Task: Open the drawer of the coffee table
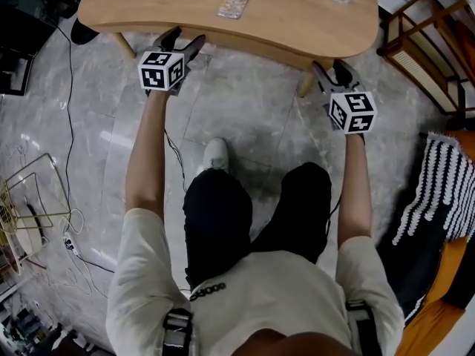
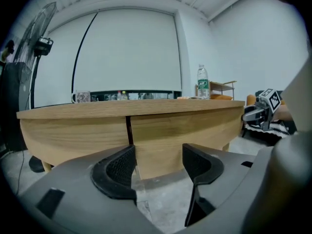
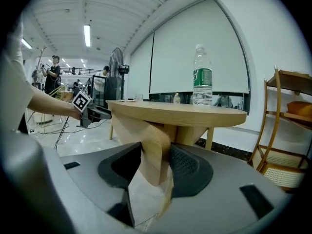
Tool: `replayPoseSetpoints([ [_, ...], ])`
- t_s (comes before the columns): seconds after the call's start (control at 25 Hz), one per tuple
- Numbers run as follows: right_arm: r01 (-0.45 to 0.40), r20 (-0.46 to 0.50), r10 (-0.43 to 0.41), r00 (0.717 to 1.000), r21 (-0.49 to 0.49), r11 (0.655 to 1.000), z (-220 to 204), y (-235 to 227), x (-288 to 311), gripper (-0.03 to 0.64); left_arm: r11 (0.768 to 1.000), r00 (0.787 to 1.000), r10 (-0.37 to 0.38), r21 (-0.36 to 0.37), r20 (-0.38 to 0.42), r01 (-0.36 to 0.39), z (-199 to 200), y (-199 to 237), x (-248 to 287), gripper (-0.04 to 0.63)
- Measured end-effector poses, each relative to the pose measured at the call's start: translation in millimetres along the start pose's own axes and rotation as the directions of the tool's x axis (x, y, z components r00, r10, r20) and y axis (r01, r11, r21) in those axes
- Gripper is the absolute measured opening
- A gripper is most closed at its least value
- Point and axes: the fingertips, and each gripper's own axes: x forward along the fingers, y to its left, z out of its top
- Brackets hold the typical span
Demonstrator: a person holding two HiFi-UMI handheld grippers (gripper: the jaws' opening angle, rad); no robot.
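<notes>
Lining up on the near side of the coffee table (image 1: 163, 6), I hold my left gripper (image 2: 158, 162) spread and empty before the drawer front (image 2: 180, 133), while my right gripper (image 3: 156, 160) clamps what looks like its right end, apparently ready to pull.

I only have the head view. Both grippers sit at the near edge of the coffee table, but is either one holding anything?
Observer: The left gripper is open and empty. The table front stands just beyond its jaws.
Operator: And the right one?
Observer: The right gripper has a wooden panel from below the tabletop between its jaws. I can't tell whether the pads press on it.
Operator: Any sign of a drawer edge?
Observer: Yes, a dark vertical seam splits the table front, just ahead of the left gripper's left jaw.
</notes>
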Motion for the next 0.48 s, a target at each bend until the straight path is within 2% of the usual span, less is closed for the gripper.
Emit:
replayPoseSetpoints([
  [0.12,-0.024,0.001,0.024,1.000,-0.001,1.000,0.9,-1.2,0.2,0.173,1.000,1.000,0.011,-0.004,-0.005,-0.011,0.9,2.3,-0.5,0.296],
  [0.48,-0.051,-0.011,0.051,0.999,0.011,0.999,-1.9,6.8,-5.9,0.166,0.997,0.999,0.048,-0.054,0.022,-0.046,-1.7,0.7,-8.6,0.296],
])
